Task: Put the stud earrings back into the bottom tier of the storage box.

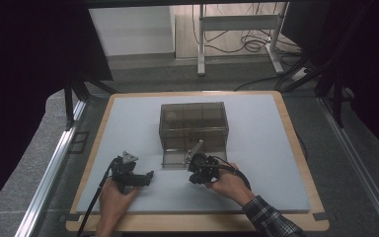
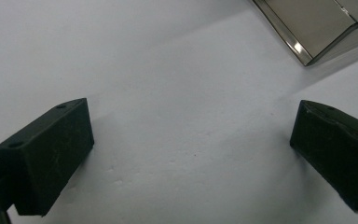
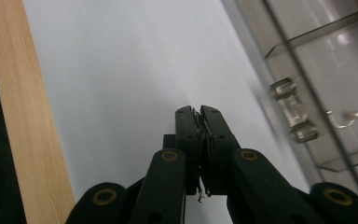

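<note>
Smoky see-through box sitting square in the middle of the pale grey mat, long side facing the person, with a clear flap hanging open at its near face and resting down on the mat. Left gripper parked low on the mat, well apart from the box and off to its near left, held in the left hand coming up from the bottom edge. Jaws there spread wide, nothing between them, just bare mat under the two black blocks, as seen plainly in the left gripper view; a corner of the box peeking in at the top right of that view. Right gripper up close at the near front of the box, right beside the open flap, gripped by the right hand with a plaid sleeve trailing behind. Jaws there clenched tight together, pads meeting with nothing caught between, clear in the right gripper view. Metal latch on the box front showing blurred just to the right of those closed tips, not touching them. Wooden table edge running along the left of that same view.
</note>
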`<state>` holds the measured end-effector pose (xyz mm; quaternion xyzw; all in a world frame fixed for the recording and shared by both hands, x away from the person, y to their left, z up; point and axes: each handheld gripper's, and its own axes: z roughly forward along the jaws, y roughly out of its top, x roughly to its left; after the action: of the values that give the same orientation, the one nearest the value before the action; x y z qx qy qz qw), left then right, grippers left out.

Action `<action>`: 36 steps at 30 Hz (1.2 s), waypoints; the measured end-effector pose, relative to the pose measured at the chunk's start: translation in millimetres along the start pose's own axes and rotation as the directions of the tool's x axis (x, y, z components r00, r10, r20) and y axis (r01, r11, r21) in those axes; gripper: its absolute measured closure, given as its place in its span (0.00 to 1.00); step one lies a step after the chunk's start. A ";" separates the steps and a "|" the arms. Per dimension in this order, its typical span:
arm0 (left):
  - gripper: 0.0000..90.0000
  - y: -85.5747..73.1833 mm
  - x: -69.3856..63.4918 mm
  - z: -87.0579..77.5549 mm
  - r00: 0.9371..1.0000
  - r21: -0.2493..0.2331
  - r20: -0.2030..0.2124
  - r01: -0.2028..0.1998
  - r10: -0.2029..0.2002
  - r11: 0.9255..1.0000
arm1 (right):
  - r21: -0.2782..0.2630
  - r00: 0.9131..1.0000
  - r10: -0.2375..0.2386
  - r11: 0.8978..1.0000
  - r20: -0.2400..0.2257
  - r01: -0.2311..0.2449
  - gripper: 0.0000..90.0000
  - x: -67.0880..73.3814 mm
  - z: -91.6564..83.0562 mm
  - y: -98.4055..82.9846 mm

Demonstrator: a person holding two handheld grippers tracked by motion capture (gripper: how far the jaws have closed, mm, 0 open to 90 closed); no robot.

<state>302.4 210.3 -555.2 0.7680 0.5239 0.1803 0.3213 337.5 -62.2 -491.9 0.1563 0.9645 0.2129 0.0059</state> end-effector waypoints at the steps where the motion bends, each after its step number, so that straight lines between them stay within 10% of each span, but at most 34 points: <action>1: 0.00 0.0 0.0 0.0 1.000 0.000 0.000 0.000 0.000 1.000 | 0.000 1.000 0.000 1.000 0.000 0.000 0.95 0.0 0.0 0.0; 19: 0.00 0.1 0.3 -0.1 1.000 0.001 -0.001 -0.004 0.004 1.000 | -0.090 0.997 0.044 0.995 0.069 -0.038 0.94 -28.8 -22.4 20.0; 36: 0.00 0.1 0.5 -0.4 1.000 0.005 0.001 -0.005 0.005 1.000 | -0.106 0.988 0.077 0.992 0.137 -0.062 0.94 -57.0 10.1 34.0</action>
<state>302.4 210.8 -554.8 0.7703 0.5222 0.1794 0.3190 402.8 -46.1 -490.1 0.2040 0.9436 0.2500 0.0744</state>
